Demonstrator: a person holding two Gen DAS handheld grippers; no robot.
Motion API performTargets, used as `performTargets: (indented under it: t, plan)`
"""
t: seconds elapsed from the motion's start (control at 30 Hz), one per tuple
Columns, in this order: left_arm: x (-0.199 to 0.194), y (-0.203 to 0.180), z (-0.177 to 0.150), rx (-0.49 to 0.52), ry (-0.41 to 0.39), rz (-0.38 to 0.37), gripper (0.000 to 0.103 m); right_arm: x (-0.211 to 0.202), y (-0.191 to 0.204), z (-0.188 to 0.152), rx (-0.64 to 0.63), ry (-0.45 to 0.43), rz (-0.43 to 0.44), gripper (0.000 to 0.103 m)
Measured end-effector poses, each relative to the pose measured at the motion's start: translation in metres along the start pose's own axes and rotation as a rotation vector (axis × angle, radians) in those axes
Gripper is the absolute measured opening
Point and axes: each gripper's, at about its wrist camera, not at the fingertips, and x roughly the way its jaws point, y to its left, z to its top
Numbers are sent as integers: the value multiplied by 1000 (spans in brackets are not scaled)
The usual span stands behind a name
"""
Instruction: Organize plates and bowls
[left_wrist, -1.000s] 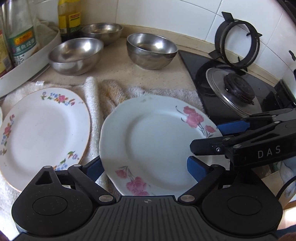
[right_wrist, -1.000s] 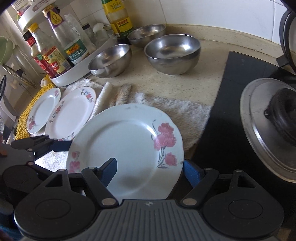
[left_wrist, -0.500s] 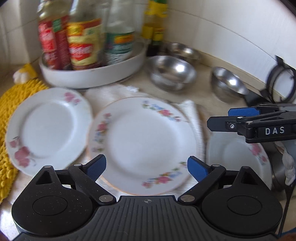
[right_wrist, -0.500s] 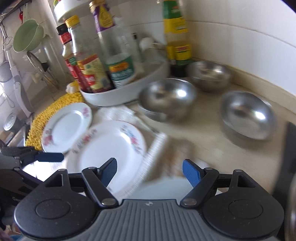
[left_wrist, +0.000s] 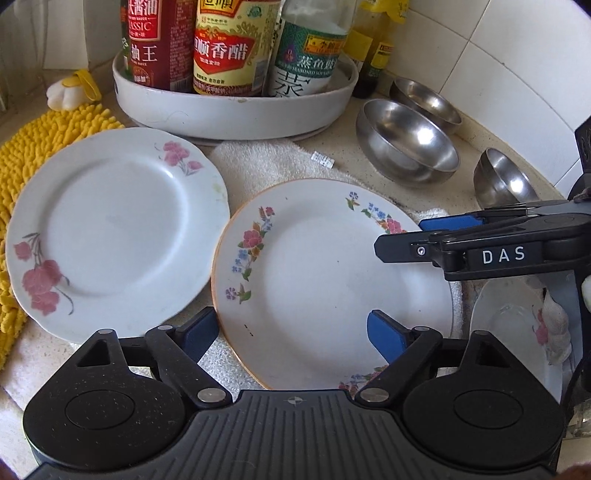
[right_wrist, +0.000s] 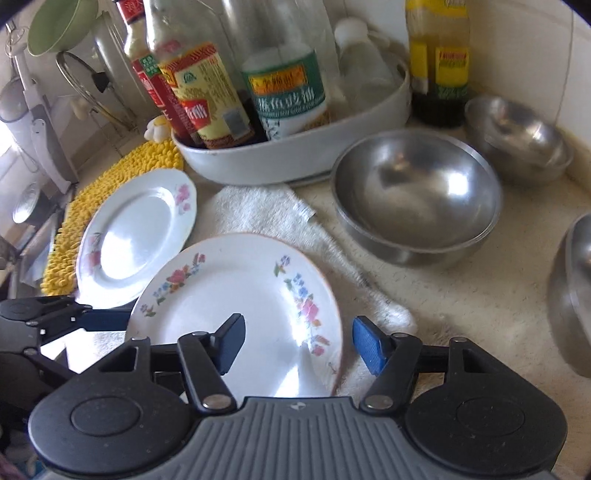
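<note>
Left wrist view: our left tool (left_wrist: 291, 332) has its blue-padded fingers spread wide, holding nothing, low over the near edge of the white plate with small multicoloured flowers and a thin orange rim (left_wrist: 332, 284). That plate lies flat on the white terry towel (left_wrist: 266, 158) on the speckled beige surface (left_wrist: 458, 188). Just left of it, rims about touching, sits the white scalloped plate with pink flowers (left_wrist: 110, 236), partly on the yellow chenille mat (left_wrist: 40, 136). Behind them is the white oval tray of sauce bottles (left_wrist: 236, 107). Three stainless steel bowls (left_wrist: 406, 144) stand back right, apart from each other. Our right tool (left_wrist: 447, 236) reaches in from the right above the plate's far edge; a third pink-flowered plate (left_wrist: 513, 325) shows partly below it.

Right wrist view: right tool (right_wrist: 297, 343) is also wide, empty, over the multicoloured plate's (right_wrist: 236, 306) near right edge. Large steel bowl (right_wrist: 417, 195) sits right of the towel (right_wrist: 255, 210). Left tool (right_wrist: 74, 317) enters at left, between the two plates.
</note>
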Motion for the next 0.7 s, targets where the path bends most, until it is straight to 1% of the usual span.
performTargets:
  t: [0.03, 0.1, 0.2, 0.33, 0.43, 0.53, 0.63, 0.7]
  plan:
    - [2, -3, 0, 7, 2, 12, 92, 3, -1, 0, -3, 9, 15, 67]
    - [5, -6, 2, 14, 4, 28, 95, 4, -2, 0, -20, -3, 35, 67]
    - [8, -12, 3, 26, 6, 61, 95, 4, -3, 0, -3, -6, 53, 67]
    - [10, -16, 2, 48, 3, 89, 95, 2, 2, -3, -13, -11, 32, 67]
    - [11, -17, 2, 59, 4, 99, 95, 1, 1, -4, -5, -15, 35, 67]
    - [14, -20, 2, 73, -3, 109, 96, 1, -2, -6, -11, -27, 59, 71]
    - [16, -20, 3, 71, -21, 109, 97, 0, -1, -11, -28, -44, 61, 72]
    - [19, -22, 3, 80, -27, 111, 101, 0, 0, -11, -22, -46, 57, 72]
